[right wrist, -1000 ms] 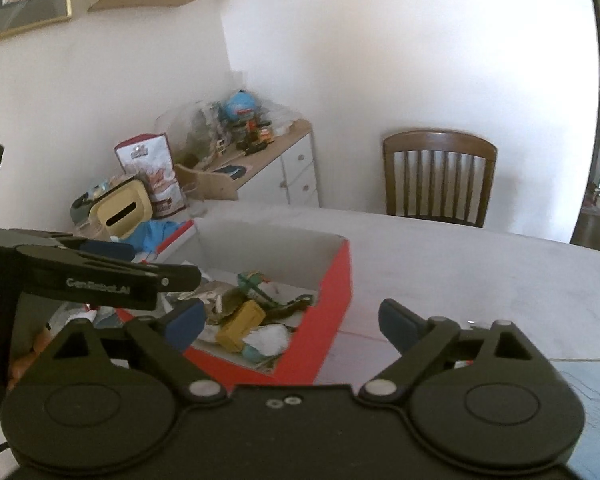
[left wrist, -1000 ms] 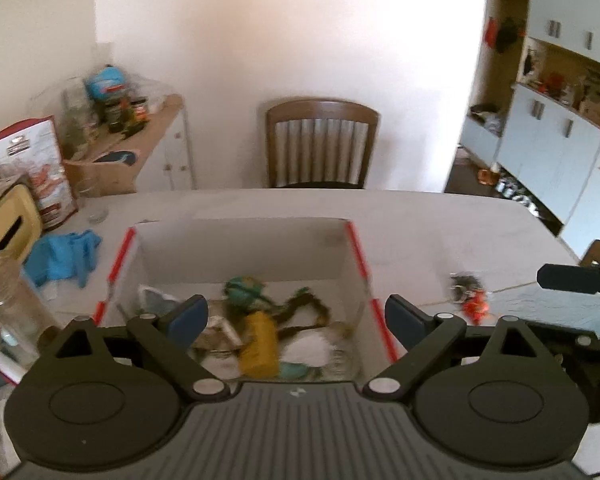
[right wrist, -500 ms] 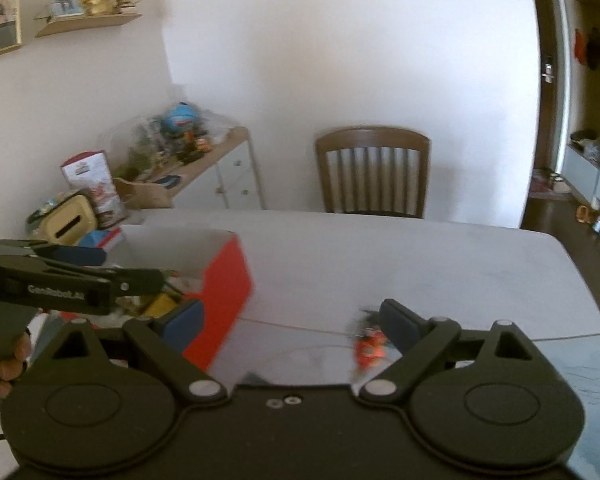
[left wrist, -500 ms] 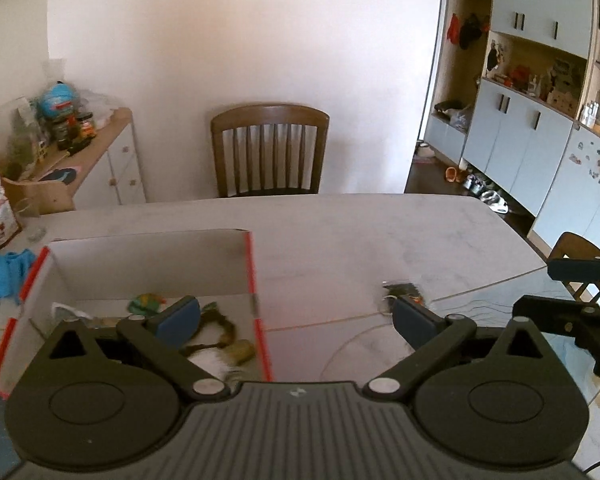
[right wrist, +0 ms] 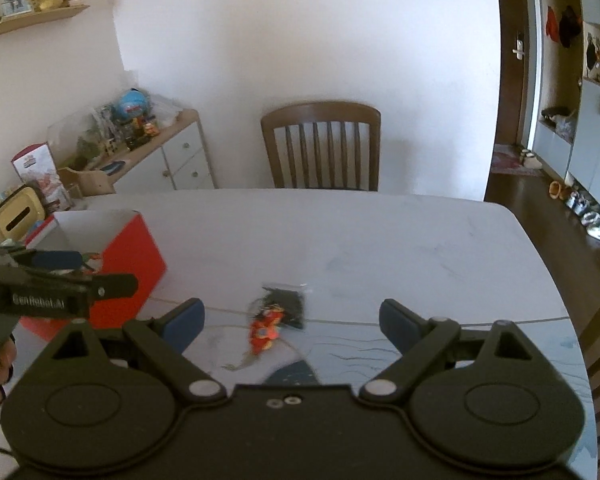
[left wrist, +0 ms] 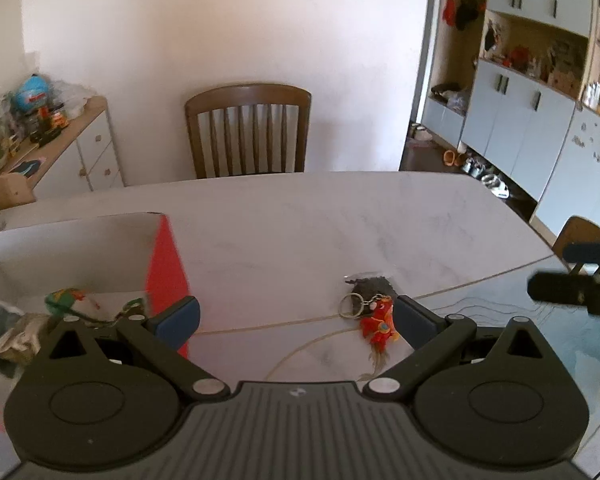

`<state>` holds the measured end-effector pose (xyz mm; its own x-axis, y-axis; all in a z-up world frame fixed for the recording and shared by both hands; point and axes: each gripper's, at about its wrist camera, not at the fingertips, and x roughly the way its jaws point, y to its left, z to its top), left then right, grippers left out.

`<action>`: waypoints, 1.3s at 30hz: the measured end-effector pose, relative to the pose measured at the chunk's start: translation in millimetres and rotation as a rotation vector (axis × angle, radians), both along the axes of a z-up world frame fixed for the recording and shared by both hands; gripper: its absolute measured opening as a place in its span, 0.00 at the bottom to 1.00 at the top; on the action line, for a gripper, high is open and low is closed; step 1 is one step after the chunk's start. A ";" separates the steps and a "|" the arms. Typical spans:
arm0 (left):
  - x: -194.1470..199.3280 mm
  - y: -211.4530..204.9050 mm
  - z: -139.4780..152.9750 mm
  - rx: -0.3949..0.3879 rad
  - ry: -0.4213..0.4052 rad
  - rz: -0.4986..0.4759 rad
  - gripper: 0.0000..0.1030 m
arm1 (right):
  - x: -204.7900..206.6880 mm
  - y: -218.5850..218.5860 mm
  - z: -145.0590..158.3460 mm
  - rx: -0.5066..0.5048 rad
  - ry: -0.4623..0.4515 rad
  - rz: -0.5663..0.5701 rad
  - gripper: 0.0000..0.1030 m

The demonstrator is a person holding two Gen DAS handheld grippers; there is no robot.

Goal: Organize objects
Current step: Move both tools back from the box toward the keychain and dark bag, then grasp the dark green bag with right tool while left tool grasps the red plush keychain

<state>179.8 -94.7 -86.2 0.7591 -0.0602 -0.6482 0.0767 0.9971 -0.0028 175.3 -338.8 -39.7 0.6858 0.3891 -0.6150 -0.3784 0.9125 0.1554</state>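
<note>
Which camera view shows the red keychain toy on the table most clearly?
The left wrist view: the red keychain toy is close and sharp there, with its metal ring visible. In the right wrist view the toy is smaller and blurred, and the ring cannot be made out.

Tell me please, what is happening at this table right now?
A person is tidying small things into a red box with a gripper in each hand. Both the left gripper and the right gripper are open and empty. A red keychain toy lies on the table, right in front of both.
</note>
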 end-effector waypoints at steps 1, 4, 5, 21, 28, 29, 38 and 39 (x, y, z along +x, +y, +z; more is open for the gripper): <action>2.3 -4.5 -4.6 0.001 0.000 -0.005 1.00 | 6.6 -2.0 -3.1 -0.002 0.006 -0.004 0.91; 12.2 -18.3 -21.6 0.008 0.019 -0.017 1.00 | 25.7 -5.2 -11.9 -0.010 0.020 -0.014 0.91; 15.4 -22.4 -27.5 0.010 0.025 -0.024 1.00 | 32.2 -4.7 -15.4 -0.008 0.031 -0.016 0.91; 53.0 -61.1 -87.2 0.038 0.063 -0.046 1.00 | 114.7 29.1 -79.6 -0.024 0.197 0.011 0.85; 62.5 -64.9 -103.0 0.016 0.091 -0.027 1.00 | 131.1 36.7 -99.2 0.012 0.274 0.028 0.76; 62.7 -65.3 -105.2 0.008 0.095 -0.021 1.00 | 131.8 37.3 -100.6 0.016 0.280 0.030 0.75; 64.0 -74.4 -113.9 -0.008 0.126 -0.024 0.92 | 139.3 42.0 -107.7 0.046 0.310 0.056 0.66; 63.8 -75.2 -113.8 -0.008 0.129 -0.022 0.86 | 140.5 42.5 -108.6 0.048 0.313 0.057 0.65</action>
